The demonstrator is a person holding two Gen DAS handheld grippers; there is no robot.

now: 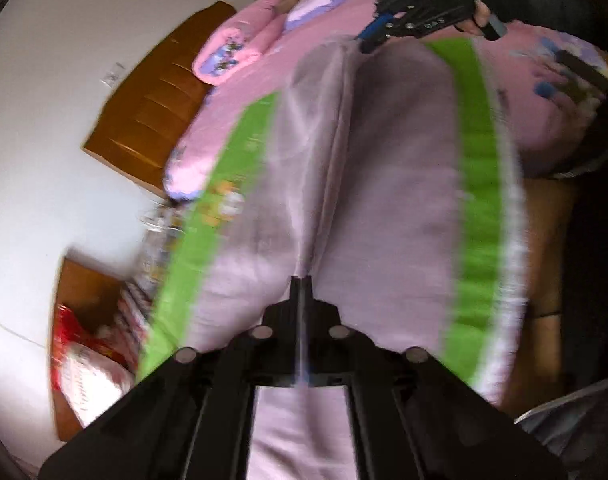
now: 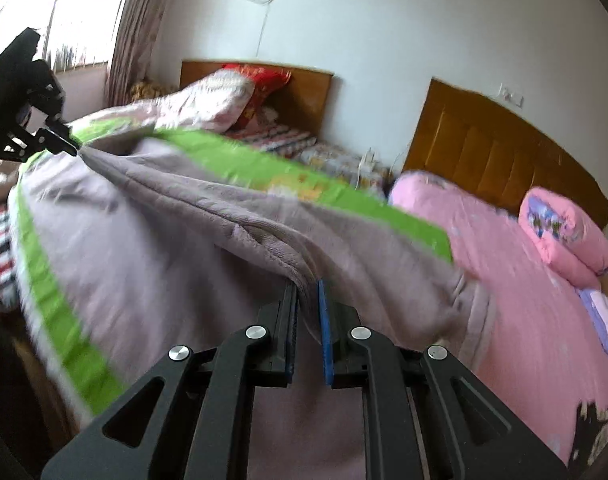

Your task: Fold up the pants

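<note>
The pants (image 1: 384, 184) are mauve-grey with bright green side stripes, stretched in the air between my two grippers above the pink bed. My left gripper (image 1: 302, 280) is shut on one end of the pants. My right gripper (image 2: 307, 284) is shut on the other end, with cloth bunched between its blue pads. In the left wrist view the right gripper (image 1: 374, 42) shows at the top, held by a gloved hand. In the right wrist view the left gripper (image 2: 70, 146) shows at the far left, pinching the pants (image 2: 164, 232).
A pink bed (image 2: 524, 320) lies below, with a rolled pink quilt (image 2: 564, 236) and a small folded lilac item (image 2: 602, 316) near its wooden headboard (image 2: 496, 160). A second bed with pillows (image 2: 224, 96) stands beyond. A window (image 2: 84, 20) is at the left.
</note>
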